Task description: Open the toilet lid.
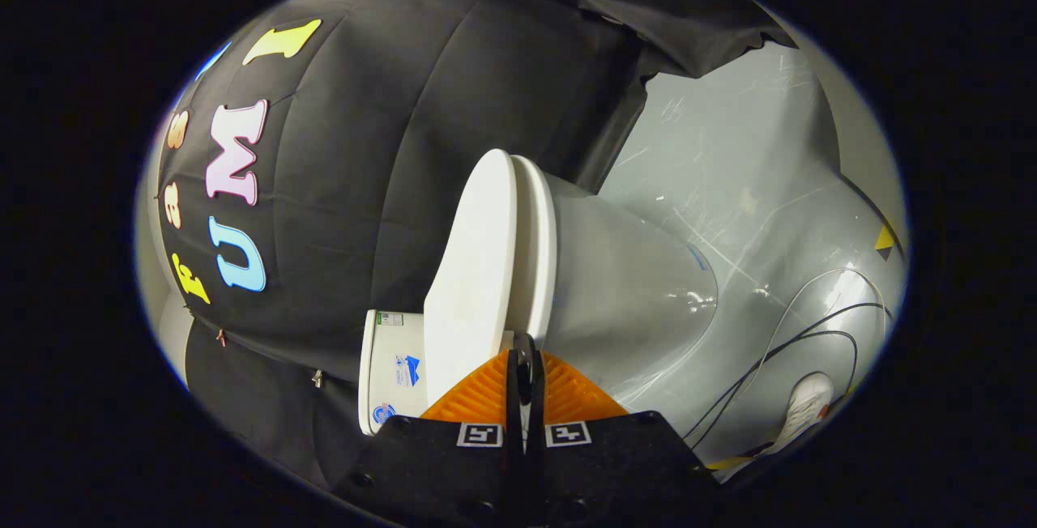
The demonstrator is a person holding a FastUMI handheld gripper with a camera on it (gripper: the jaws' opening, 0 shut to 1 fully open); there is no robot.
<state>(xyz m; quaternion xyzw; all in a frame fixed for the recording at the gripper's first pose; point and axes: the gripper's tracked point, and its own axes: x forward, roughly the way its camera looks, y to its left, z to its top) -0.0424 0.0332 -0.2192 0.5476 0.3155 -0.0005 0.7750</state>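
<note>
At the far left hangs the black booth wall (pixel 389 147), its cloth falling in soft folds. Right of it, low down and near the gripper, stands the white toilet tank (pixel 390 370) with small stickers on its face. Next comes the toilet lid (pixel 474 269), a white slab still lying against the seat (pixel 536 244), its front edge reaching just ahead of the fingertips. The gripper (pixel 525 366) has its two fingers drawn close together with only a thin gap, and the lid's edge appears to sit in that gap; whether both fingers press on it cannot be told. Further right bulges the toilet bowl (pixel 632 293). Beyond it spreads the grey floor (pixel 729 155), crossed by thin cables (pixel 798 325), with a white shoe (pixel 806 402) near the right.
</note>
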